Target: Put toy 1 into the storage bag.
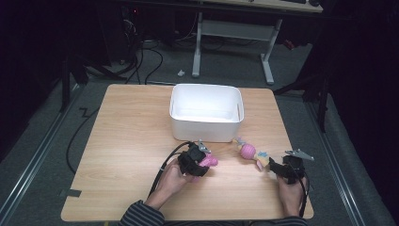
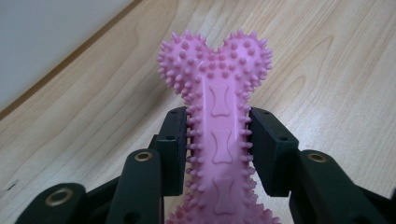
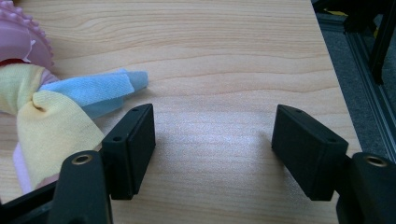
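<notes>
At a wooden table [image 1: 127, 141], the person's left hand [image 1: 171, 179] is reaching in from the near edge, forearm angled toward the centre, with the left gripper [image 2: 219, 135] clamping its black pads against the shaft of a pink spiked bone toy [image 2: 217, 93]. The toy is sitting low over the tabletop just in front of the white bin [image 1: 206, 113], its knobbed end pointing away from the hand. The right hand [image 1: 291, 193] is resting near the table's right edge, its right gripper [image 3: 212, 140] standing with jaws wide apart over bare wood, just beside a pink, yellow and blue cloth toy [image 3: 51, 107].
</notes>
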A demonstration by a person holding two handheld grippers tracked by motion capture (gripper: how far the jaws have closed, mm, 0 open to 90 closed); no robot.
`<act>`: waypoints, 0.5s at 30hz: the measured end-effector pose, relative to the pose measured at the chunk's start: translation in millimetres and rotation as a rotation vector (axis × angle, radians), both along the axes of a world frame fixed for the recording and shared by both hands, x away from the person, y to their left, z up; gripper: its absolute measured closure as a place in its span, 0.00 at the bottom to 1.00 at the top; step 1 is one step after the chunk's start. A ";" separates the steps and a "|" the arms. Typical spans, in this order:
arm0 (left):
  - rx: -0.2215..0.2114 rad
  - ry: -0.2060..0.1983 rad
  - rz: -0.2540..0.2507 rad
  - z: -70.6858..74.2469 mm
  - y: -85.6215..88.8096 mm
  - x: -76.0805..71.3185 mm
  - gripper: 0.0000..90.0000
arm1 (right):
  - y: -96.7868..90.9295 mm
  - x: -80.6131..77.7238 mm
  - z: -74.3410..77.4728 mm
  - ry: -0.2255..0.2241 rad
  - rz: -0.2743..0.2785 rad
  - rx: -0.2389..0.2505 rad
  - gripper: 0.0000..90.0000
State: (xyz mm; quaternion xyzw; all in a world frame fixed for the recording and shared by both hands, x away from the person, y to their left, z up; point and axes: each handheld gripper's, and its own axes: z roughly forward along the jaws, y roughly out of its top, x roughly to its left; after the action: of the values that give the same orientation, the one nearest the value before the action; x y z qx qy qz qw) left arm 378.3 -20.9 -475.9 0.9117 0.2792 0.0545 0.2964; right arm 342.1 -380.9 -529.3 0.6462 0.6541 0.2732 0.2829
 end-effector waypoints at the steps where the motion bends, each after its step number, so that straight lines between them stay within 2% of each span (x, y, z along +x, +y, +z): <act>1: -0.006 0.000 0.001 1.3 1.9 0.1 0.66 | 0.1 0.0 0.0 0.000 0.000 0.001 0.34; 15: -0.047 0.005 0.016 16.0 22.0 1.0 0.66 | 0.0 0.0 0.0 0.000 0.003 -0.001 0.34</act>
State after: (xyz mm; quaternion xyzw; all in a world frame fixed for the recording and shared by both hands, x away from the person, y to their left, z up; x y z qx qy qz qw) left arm 379.3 1.1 -459.9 0.9024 0.2887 0.0480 0.3164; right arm 342.1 -380.9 -529.4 0.6452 0.6551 0.2733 0.2827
